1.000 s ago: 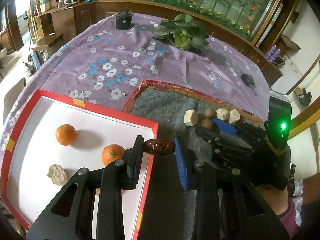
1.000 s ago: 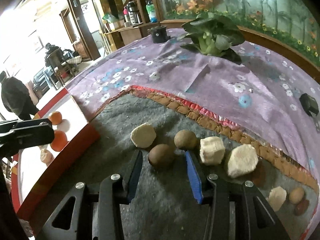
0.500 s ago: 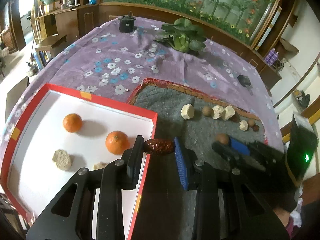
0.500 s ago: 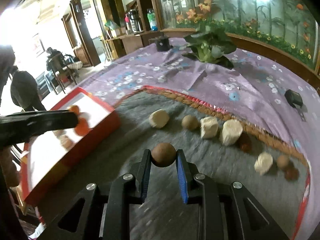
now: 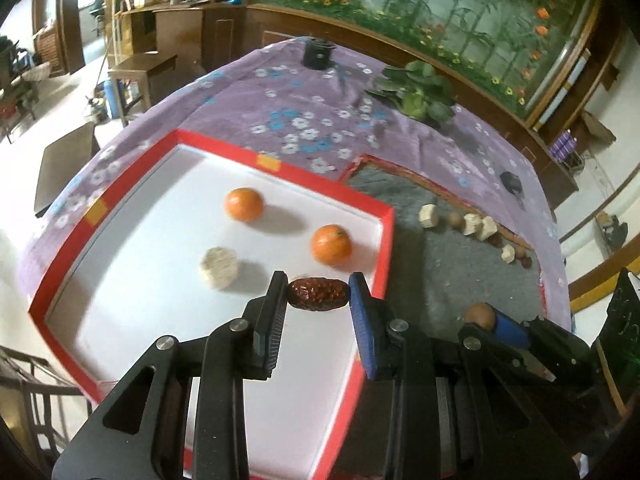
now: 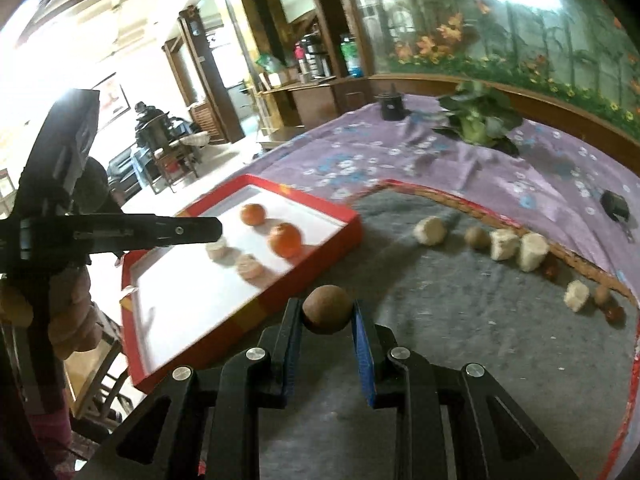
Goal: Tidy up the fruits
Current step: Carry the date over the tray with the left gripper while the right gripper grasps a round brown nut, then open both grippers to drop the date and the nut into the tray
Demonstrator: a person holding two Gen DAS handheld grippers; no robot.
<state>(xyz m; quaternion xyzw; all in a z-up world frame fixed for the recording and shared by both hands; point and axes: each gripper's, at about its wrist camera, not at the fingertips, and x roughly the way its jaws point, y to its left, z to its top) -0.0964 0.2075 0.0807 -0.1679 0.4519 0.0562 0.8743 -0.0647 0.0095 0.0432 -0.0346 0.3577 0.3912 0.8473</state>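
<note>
My left gripper (image 5: 318, 287) is shut on a dark red date (image 5: 316, 300), held above the white floor of the red-rimmed tray (image 5: 276, 166) near its right rim. Inside the tray lie two oranges (image 5: 244, 204) (image 5: 331, 244) and a pale chunk (image 5: 219, 268). My right gripper (image 6: 326, 307) is shut on a round brown fruit (image 6: 326, 314), raised over the grey mat (image 6: 460, 320) just beside the tray's rim (image 6: 304, 280). A row of pale chunks and small brown fruits (image 6: 504, 242) lies along the mat's far edge.
A purple flowered cloth (image 5: 280, 100) covers the table. On it stand a leafy plant (image 5: 420, 96), a black cup (image 5: 316, 54) and a small black object (image 5: 511, 181). A hand (image 6: 72, 312) holds the left gripper at the left of the right wrist view. Chairs and cabinets stand beyond the table.
My right gripper closed on the brown fruit, lifted it off the mat and moved toward the tray. My left gripper carried the date from above the tray's rim to above its white floor.
</note>
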